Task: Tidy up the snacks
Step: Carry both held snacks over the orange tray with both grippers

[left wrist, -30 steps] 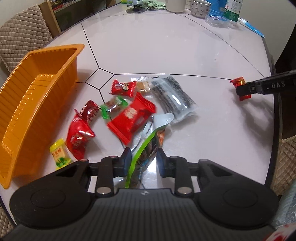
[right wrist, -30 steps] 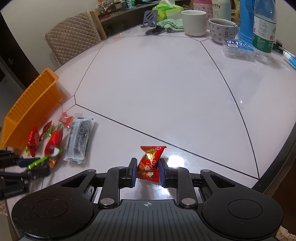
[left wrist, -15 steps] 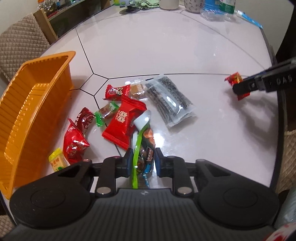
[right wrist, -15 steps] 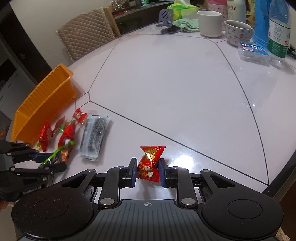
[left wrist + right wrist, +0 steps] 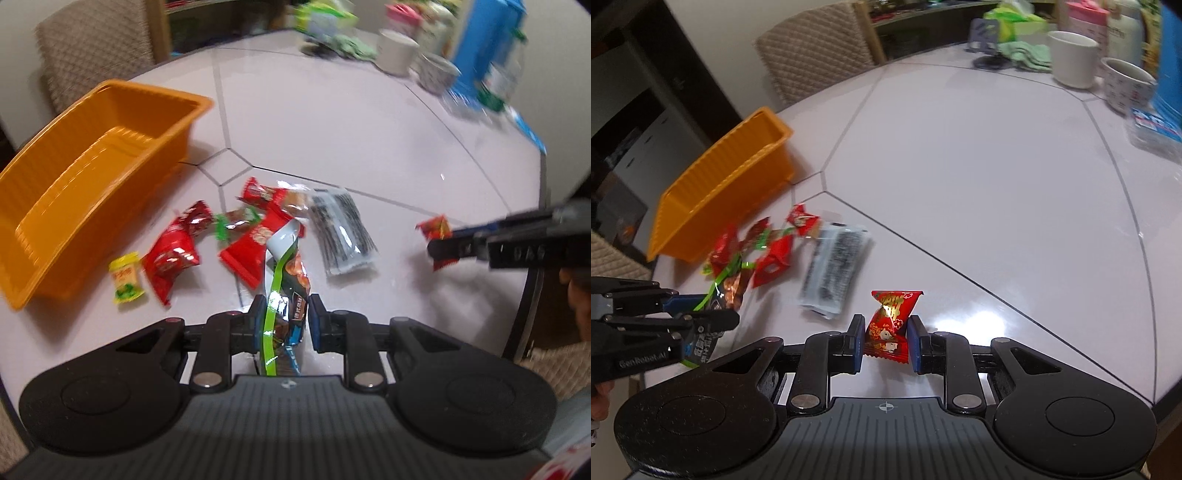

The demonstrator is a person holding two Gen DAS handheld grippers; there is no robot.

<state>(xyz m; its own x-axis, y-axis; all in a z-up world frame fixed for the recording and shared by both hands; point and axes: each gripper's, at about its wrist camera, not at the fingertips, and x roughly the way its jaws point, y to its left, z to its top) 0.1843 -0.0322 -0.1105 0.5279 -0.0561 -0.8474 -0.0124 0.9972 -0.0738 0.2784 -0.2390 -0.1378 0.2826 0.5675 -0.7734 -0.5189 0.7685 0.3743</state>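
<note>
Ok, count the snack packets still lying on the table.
6: yellow packet by the orange bin, four red-wrapped ones clustered, clear dark-filled pack. Overlaps may hide more.

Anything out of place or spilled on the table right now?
Nothing spilled. The orange bin holds nothing yet, while loose snack packets lie scattered beside it. Each gripper already holds one packet.

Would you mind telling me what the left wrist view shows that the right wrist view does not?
Only the left wrist view shows the small yellow snack packet beside the orange basket, and the basket's empty inside. Only the right wrist view shows the red candy's printed face. Both show the left gripper shut on a green-striped snack packet, the right gripper shut on the candy, and the clear dark-sticks packet.
</note>
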